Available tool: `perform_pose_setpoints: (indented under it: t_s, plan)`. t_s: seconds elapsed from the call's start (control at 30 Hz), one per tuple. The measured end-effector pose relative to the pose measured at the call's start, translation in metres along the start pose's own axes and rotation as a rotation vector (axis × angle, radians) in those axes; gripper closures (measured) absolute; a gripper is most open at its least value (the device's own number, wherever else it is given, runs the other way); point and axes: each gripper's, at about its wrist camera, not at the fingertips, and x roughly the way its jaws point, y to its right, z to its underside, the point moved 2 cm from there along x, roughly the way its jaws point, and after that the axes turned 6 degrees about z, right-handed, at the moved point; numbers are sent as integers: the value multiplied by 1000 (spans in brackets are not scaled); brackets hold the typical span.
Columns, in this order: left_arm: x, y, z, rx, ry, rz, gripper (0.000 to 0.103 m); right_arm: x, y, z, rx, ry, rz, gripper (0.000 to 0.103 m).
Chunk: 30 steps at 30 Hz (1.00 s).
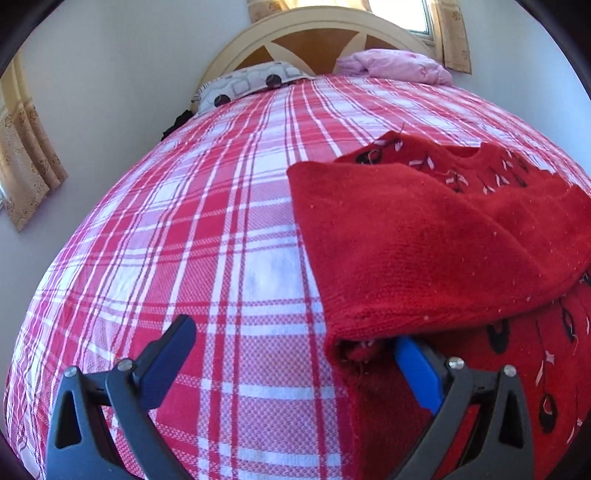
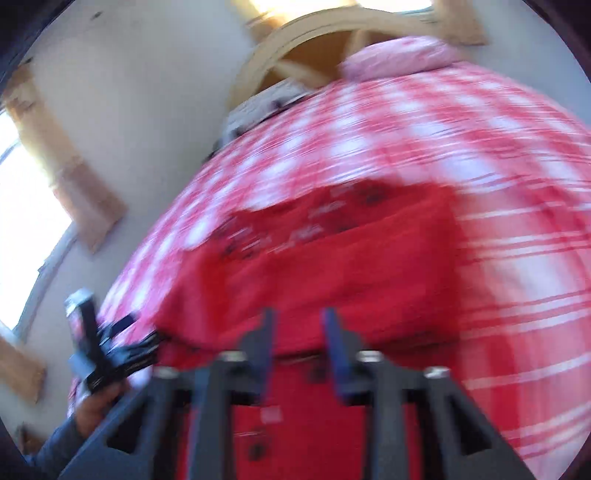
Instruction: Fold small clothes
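A red knitted garment (image 1: 424, 240) with small black and white motifs lies folded over itself on the red-and-white plaid bed sheet (image 1: 203, 221). My left gripper (image 1: 295, 350) stands open and wide. Its blue right finger (image 1: 417, 373) is tucked under the fold's near corner, and its left finger (image 1: 173, 354) is over bare sheet. In the blurred right wrist view, my right gripper (image 2: 299, 325) hovers open over the near part of the garment (image 2: 332, 266), with nothing pinched between its fingers. The left gripper (image 2: 110, 350), held by a hand (image 2: 96, 406), sits at the garment's left edge.
A patterned pillow (image 1: 251, 83) and a pink bundle (image 1: 395, 66) lie at the head of the bed, below an arched wooden headboard (image 1: 314, 33). Curtains (image 1: 29, 166) hang on the wall to the left. Plaid sheet (image 2: 480, 166) stretches beyond the garment.
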Motion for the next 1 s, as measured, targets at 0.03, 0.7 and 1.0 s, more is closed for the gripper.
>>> perform_pose_setpoints:
  t_s: [0.03,0.7,1.0]
  plan:
    - [0,-2,0,-11,-1,11,0,-2,13,-4,33,-2,22,40]
    - [3,-15,5,-89,-11,60,0,6,43,-34,-24,19,191,95]
    - [-48,-6,31,83,4,17,0,21,74,-18,35,-35,253,75]
